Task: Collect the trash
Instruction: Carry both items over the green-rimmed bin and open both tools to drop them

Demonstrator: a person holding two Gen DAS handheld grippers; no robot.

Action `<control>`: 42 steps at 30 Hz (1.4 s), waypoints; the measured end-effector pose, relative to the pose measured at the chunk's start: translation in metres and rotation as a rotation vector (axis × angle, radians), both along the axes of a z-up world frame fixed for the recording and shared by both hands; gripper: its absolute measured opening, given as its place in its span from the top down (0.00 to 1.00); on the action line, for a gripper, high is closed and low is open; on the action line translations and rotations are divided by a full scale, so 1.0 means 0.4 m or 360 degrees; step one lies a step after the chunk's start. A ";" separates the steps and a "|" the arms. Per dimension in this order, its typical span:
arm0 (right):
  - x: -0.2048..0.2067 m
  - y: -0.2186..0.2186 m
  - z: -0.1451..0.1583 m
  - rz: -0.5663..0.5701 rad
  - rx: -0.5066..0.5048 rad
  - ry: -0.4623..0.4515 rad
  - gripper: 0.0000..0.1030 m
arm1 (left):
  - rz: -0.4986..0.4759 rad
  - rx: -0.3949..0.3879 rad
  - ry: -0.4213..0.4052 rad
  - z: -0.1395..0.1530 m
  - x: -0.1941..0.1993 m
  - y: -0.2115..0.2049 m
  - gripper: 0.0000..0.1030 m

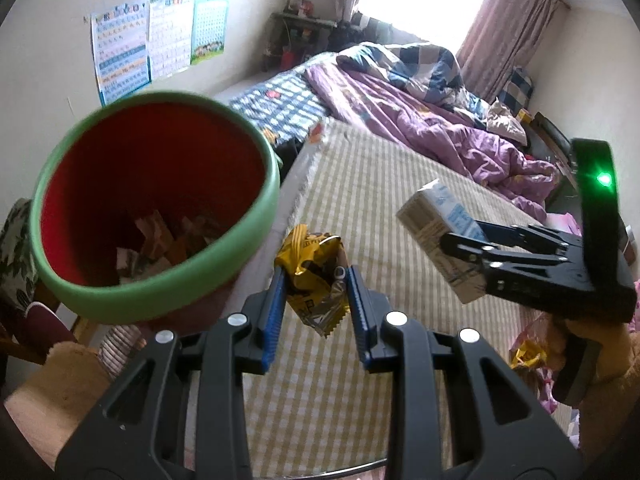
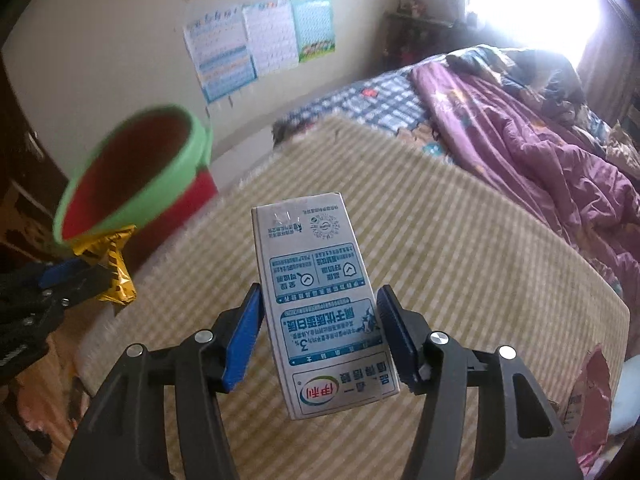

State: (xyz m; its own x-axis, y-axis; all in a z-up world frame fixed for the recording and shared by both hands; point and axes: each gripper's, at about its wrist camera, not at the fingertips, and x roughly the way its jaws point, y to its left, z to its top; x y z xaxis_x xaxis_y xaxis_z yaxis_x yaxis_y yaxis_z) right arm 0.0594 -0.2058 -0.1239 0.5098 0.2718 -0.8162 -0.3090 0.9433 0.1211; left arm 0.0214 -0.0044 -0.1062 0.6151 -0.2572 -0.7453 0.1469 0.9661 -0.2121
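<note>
**Wrapper and carton held up beside the bin**

A bin (image 1: 156,208), green rim, red inside, stands tilted left of both grippers, paper scraps at its bottom. Left gripper (image 1: 316,300): fingers clamp a crumpled yellow wrapper (image 1: 316,280) just beside the rim. Right gripper (image 2: 320,336): fingers grip a white and blue carton (image 2: 320,300), print upside down, above the bed (image 2: 460,248). Checked cover, purple quilt (image 1: 420,120) behind, posters (image 1: 160,40) on wall, bright window.
</note>
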 end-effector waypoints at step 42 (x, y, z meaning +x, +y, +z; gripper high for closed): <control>0.045 0.295 0.153 0.0358 0.0322 -0.0087 0.45 | 0.0433 0.0010 -0.0008 0.014 0.067 0.258 0.72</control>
State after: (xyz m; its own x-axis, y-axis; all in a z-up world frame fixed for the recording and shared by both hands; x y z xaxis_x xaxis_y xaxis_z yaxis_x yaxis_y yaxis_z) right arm 0.0774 -0.0878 -0.0627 0.4601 0.5372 -0.7069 -0.5187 0.8088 0.2770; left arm 0.0481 0.0990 -0.1006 0.6646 -0.0774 -0.7432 -0.1173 0.9715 -0.2061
